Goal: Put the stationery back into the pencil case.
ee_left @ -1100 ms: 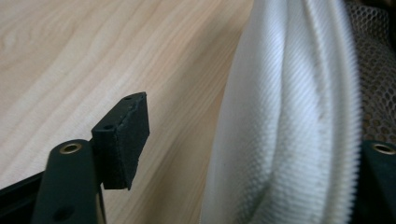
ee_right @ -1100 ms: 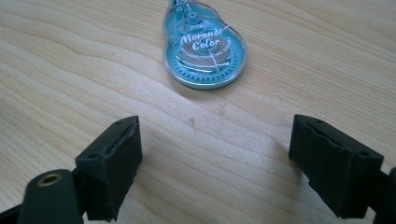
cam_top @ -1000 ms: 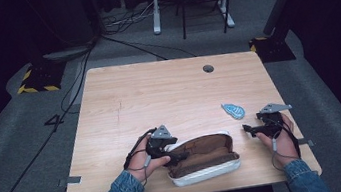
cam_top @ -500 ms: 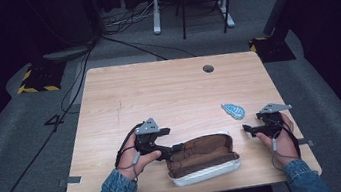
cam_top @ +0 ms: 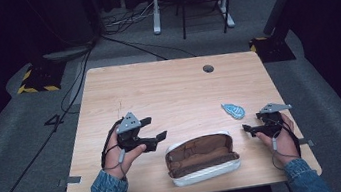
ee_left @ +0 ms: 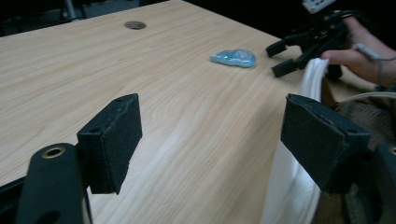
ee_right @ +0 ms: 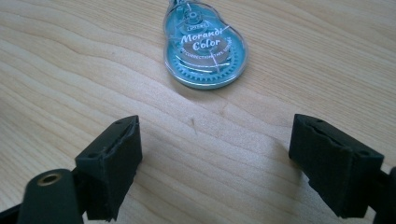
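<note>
1. Two grippers sit low in the high view. My left gripper [cam_top: 152, 129], lower left of centre, has come off the open pencil case [cam_top: 202, 158] since a second ago; its jaws have just been opening and now stand wide, nothing between them.
2. I read that as the case being opened and let go (the next item can go in).
3. My right gripper [cam_top: 250, 129], lower right, jaws wide and empty, faces the blue correction tape [ee_right: 205, 46].
4. That tape lies flat, right of centre, just beyond the case; its long axis runs diagonally, narrow tip toward upper left.
</note>
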`<state>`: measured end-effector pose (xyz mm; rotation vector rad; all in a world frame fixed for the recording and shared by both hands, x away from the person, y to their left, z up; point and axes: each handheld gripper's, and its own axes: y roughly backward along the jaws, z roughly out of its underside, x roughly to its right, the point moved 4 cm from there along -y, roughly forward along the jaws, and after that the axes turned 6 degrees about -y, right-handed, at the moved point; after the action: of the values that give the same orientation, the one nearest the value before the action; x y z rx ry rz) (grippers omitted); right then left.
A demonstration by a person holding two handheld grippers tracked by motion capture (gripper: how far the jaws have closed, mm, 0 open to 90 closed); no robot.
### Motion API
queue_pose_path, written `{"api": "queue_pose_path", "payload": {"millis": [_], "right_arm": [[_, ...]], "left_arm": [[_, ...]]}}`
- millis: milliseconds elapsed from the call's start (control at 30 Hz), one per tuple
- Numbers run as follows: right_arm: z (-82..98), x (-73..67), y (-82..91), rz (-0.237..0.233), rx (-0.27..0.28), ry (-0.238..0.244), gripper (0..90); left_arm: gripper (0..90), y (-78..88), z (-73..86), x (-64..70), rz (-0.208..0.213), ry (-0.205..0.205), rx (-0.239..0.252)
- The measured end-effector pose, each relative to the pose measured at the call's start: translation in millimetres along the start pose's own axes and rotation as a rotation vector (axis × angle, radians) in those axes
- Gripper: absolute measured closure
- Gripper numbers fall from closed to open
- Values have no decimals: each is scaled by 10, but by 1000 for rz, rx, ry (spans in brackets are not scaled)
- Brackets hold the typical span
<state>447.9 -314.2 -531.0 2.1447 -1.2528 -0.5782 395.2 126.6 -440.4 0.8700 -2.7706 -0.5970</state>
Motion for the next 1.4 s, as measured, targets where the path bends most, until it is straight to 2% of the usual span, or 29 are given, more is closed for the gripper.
{"api": "queue_pose_path", "payload": {"millis": [167, 233, 333, 400, 467, 500, 533, 633, 700, 900, 1033, 1067, 1167, 1333, 1400], "right_arm": [[-1, 0, -1, 0, 0, 0, 174], [-2, 1, -2, 1, 0, 0, 174], [-3, 2, -3, -1, 0, -1, 173], [-4, 1, -6, -3, 1, 4, 165], [-4, -2, -7, -4, -6, 12, 152], [-5, -6, -8, -1, -6, 7, 152], [-5, -6, -8, -1, -6, 7, 152], [-11, -24, -17, 22, -3, -18, 154], [-23, -25, -19, 22, -14, -20, 155], [-58, -19, -12, 23, -56, -26, 171], [-87, -22, 5, -6, -82, -25, 199], [-97, -27, 8, -8, -81, -29, 199], [-134, -41, 23, -17, -81, -26, 197], [-188, -45, 38, -31, -83, -16, 185], [-209, -40, 36, -29, -79, -16, 178]], "left_arm": [[200, 92, 67, -122, -67, 18, -16], [193, 115, 96, -157, -94, 12, -30], [174, 145, 155, -211, -134, -5, -70], [166, 158, 216, -258, -150, 25, -90], [166, 166, 267, -295, -173, 30, -114], [166, 172, 303, -320, -194, 22, -139], [165, 172, 303, -320, -194, 22, -139], [165, 183, 383, -371, -233, 13, -187], [164, 197, 433, -390, -232, 31, -204], [165, 242, 552, -439, -257, 52, -248], [161, 267, 638, -477, -276, 49, -292], [161, 267, 659, -477, -276, 61, -298], [161, 285, 713, -508, -287, 59, -325], [161, 307, 801, -526, -301, 91, -344], [161, 326, 846, -541, -305, 89, -359]]}}
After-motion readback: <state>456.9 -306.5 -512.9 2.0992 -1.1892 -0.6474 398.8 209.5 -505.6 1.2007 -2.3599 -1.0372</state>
